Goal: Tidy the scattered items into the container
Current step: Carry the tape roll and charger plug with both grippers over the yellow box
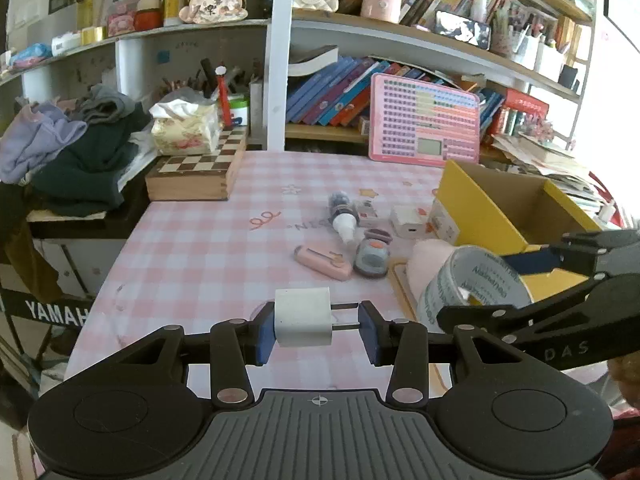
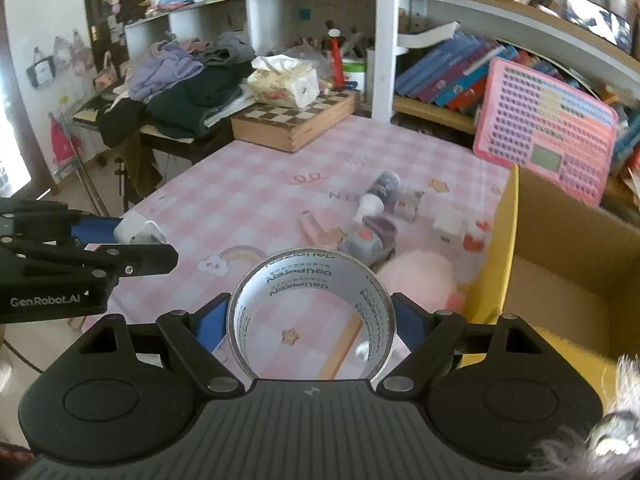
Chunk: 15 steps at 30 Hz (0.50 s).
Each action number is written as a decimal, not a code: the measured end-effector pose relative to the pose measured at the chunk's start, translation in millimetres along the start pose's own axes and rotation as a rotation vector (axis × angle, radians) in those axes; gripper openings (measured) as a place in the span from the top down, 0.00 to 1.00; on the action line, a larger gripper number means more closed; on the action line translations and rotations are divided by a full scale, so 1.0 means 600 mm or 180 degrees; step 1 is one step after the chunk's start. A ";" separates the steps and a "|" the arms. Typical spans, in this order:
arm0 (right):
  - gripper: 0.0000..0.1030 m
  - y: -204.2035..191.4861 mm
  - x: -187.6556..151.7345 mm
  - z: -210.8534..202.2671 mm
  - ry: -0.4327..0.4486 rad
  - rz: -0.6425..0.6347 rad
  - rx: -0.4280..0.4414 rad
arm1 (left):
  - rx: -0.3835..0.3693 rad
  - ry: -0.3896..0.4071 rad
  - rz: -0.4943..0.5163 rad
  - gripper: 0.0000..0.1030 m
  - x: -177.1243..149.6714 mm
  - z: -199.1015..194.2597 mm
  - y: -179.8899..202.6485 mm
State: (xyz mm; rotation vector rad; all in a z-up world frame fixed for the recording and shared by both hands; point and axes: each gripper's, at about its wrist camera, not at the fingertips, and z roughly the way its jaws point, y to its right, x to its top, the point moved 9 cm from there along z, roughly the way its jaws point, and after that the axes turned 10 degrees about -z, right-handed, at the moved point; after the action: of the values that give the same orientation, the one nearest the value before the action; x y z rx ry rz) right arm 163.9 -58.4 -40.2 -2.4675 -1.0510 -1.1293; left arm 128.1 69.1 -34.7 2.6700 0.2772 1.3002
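Note:
My left gripper is shut on a white plug adapter, prongs against the right pad, held above the pink checked tablecloth. From the right wrist view that adapter shows at far left in the left gripper. My right gripper is shut on a roll of clear tape, held near the yellow cardboard box. The tape roll and right gripper appear at the right of the left wrist view, beside the box. A small spray bottle, pink case, toy car and white charger lie scattered on the cloth.
A pink fluffy item lies against the box's near side. A wooden chessboard box with a tissue pack sits at the back left beside piled clothes. A pink keyboard toy leans on bookshelves behind.

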 end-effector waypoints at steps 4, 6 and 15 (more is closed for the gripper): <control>0.20 -0.013 -0.017 -0.025 0.0031 0.0060 -0.0071 | -0.0095 0.0011 -0.0007 0.60 -0.013 -0.024 0.010; 0.20 -0.017 -0.025 -0.037 0.0042 0.0088 -0.0114 | -0.0154 0.0018 0.0014 0.60 -0.019 -0.036 0.018; 0.20 -0.029 -0.074 -0.092 0.0032 0.0314 -0.0284 | -0.0395 0.0010 0.0200 0.60 -0.049 -0.077 0.056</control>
State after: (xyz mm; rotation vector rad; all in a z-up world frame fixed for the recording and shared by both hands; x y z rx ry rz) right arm 100.8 -94.5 -37.0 -2.5481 -0.8837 -1.1810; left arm 77.2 32.2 -21.6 2.5924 0.1099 1.2944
